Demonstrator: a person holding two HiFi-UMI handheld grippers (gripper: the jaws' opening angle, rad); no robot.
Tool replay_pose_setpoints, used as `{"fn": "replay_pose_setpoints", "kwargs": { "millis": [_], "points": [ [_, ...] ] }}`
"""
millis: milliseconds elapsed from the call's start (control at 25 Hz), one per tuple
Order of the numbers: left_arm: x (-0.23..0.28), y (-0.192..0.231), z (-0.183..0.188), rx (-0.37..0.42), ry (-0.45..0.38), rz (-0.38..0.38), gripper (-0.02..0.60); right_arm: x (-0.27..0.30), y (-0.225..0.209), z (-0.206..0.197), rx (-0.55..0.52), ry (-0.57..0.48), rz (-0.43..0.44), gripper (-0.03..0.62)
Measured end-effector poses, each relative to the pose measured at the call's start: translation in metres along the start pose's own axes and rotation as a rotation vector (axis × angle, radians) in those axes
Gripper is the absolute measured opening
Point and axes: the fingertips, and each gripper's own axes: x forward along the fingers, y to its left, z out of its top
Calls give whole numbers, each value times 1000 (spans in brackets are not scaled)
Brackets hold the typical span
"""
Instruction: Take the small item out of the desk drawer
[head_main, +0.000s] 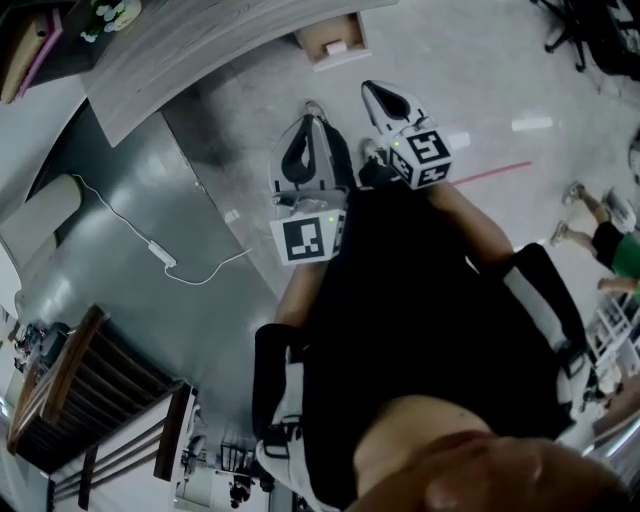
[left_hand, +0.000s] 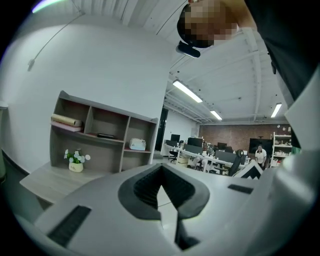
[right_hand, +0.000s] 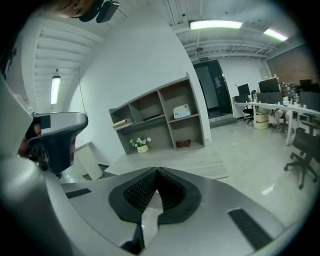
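Counted: two grippers, one table, one drawer, one small item. The left gripper and right gripper are both seen fully closed, with nothing held. The small pale item lies in the open drawer at the table edge, well apart from both grippers.

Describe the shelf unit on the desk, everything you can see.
The shelf unit is grey wood-look board, open-fronted, with no doors. It stands upright at the back of the desk, before a white wall. Its compartments hold a tan roll, a white box-like device and a dark red item. A small flower pot stands at its lower left.
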Motion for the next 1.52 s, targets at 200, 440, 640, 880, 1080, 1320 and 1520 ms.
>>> {"fn": "replay_pose_setpoints", "kwargs": {
  "millis": [200, 440, 640, 880, 1080, 1320, 1520],
  "points": [
    [20, 18, -2, -15, 19, 3, -8, 36, -17, -13, 19, 48, -30, -2],
    [42, 23, -5, -36, 32, -17, -8, 81, -39, -38, 49, 129, -67, 0],
    [54, 24, -14, -45, 58, -28, -8, 116, -59, -75, 41, 215, -90, 5],
    [60, 32, -25, -65, 81, -17, -8, 152, -78, -130, 47, 327, -92, 102],
    [63, 39, -32, -72, 87, -10, -8, 179, -98, -168, 74, 392, -125, 134],
    [73, 45, -42, -77, 96, -14, -8, 210, -124, -213, 102, 485, -165, 191],
    [75, 43, -52, -83, 113, -26, -8, 223, -139, -246, 112, 539, -194, 212]
  ]
}}
